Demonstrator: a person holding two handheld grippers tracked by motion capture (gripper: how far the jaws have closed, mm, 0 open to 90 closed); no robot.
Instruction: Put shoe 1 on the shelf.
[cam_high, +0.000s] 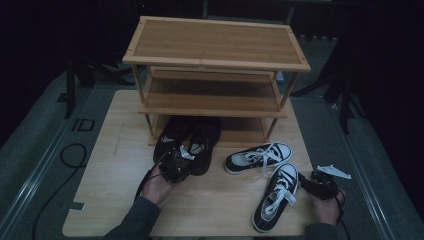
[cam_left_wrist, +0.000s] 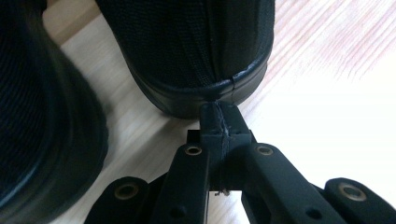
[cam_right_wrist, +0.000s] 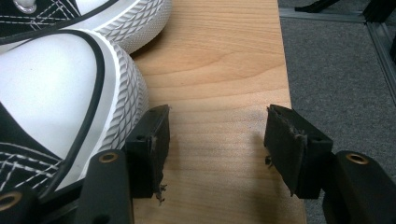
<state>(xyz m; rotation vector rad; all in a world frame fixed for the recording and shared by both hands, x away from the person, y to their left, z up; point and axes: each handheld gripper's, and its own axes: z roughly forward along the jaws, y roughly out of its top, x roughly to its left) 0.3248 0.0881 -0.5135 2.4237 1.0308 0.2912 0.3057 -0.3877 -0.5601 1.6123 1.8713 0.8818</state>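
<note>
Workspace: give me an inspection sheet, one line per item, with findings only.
Surface: light wooden table, bearing a three-tier bamboo shoe rack.
Job's things: black shoes, a pair, toes under the rack's bottom shelf.
Clutter: two black-and-white laced sneakers, one lying across, one pointing toward the rack.
Grippers: left gripper shut, its tips at the heel of a black shoe; right gripper open, beside a sneaker's toe cap, holding nothing.
Cables: black cable looped on the floor to the left.
Surroundings: grey carpet, dark stands behind.
</note>
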